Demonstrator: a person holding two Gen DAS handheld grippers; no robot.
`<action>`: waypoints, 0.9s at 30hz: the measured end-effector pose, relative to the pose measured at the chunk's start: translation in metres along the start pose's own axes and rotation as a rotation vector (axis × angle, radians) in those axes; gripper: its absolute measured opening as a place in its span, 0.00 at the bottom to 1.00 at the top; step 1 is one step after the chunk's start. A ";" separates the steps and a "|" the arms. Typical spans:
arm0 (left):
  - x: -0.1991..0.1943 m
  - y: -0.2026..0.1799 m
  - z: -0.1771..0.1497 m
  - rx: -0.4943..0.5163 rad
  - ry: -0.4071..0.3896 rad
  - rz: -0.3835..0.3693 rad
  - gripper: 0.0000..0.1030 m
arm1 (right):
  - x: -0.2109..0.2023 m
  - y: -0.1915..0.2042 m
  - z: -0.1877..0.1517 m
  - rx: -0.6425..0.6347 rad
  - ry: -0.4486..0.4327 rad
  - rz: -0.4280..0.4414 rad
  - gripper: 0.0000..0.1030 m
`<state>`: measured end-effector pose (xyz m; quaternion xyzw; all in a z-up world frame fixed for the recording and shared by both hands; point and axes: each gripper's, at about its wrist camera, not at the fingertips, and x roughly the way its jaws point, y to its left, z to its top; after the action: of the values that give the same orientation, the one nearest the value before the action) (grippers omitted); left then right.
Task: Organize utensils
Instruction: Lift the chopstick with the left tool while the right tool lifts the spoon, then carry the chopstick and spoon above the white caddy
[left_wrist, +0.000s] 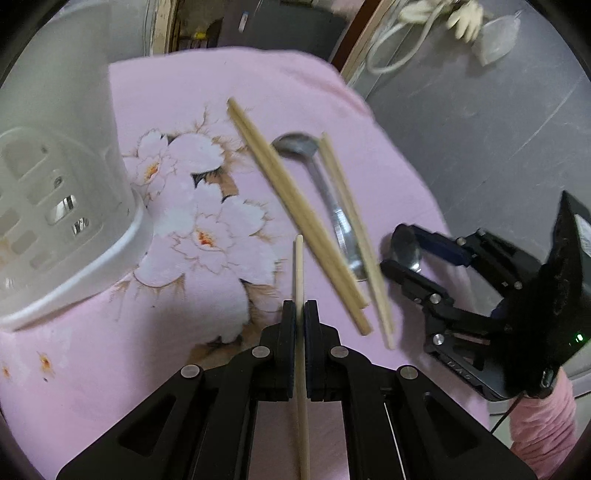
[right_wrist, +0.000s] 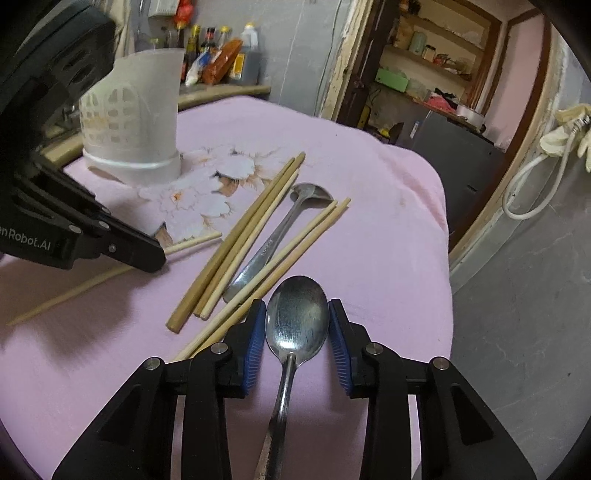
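Observation:
My left gripper is shut on a pale wooden chopstick that sticks out forward over the pink flowered cloth. My right gripper is shut on a steel spoon, its blue pads against both sides of the bowl and the handle running back under the gripper. In the left wrist view the right gripper sits at the right with that spoon's bowl in it. On the cloth lie several loose chopsticks and a second spoon. The white slotted utensil holder stands at the far left.
The cloth-covered table ends just right of the right gripper, with grey floor below. A white cable hangs by the door frame. Bottles stand behind the holder. A pink sleeve shows behind the right gripper.

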<state>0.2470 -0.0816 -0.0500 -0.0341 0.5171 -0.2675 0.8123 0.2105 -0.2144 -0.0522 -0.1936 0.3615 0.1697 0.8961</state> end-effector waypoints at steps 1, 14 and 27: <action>-0.004 -0.001 -0.003 0.003 -0.029 -0.007 0.02 | -0.005 0.000 -0.001 0.010 -0.023 -0.003 0.31; -0.067 -0.033 -0.042 0.111 -0.558 0.069 0.02 | -0.077 0.020 -0.005 0.041 -0.414 -0.141 0.31; -0.151 -0.018 -0.042 0.064 -0.935 0.116 0.02 | -0.124 0.033 0.044 0.121 -0.773 -0.113 0.31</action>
<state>0.1545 -0.0168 0.0608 -0.0969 0.0886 -0.1937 0.9722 0.1370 -0.1855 0.0583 -0.0819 -0.0043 0.1590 0.9839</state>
